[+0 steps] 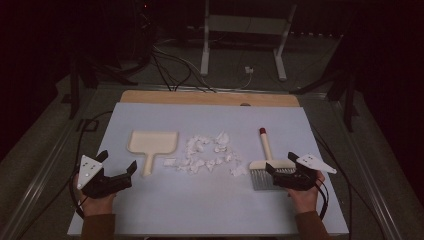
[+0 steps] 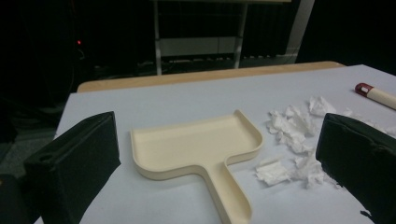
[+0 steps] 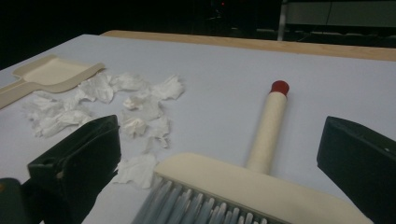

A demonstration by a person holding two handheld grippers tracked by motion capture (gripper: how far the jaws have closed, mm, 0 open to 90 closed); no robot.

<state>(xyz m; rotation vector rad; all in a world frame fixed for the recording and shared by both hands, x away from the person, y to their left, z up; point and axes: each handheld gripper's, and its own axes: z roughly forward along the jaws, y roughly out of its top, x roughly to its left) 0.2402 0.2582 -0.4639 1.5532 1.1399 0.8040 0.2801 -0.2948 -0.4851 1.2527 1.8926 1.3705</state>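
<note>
A cream dustpan (image 1: 152, 142) lies flat on the pale mat, its handle toward me. Just short of that handle my left gripper (image 1: 118, 161) stands open, with the dustpan (image 2: 196, 149) between and beyond its jaws (image 2: 219, 126), untouched. Several torn white paper scraps (image 1: 207, 152) are scattered in the middle of the mat. To their right lies a cream brush (image 1: 267, 160) with grey bristles and a red-capped handle pointing away. My right gripper (image 1: 281, 163) hovers open at the brush head (image 3: 233, 182), a jaw on either side (image 3: 220, 128) without touching it.
The pale mat (image 1: 210, 200) covers a wooden table whose far edge (image 1: 210, 97) shows. Beyond it are a white desk frame (image 1: 245, 30) and cables (image 1: 175, 65) on the dark floor. Bare mat lies in front of both hands.
</note>
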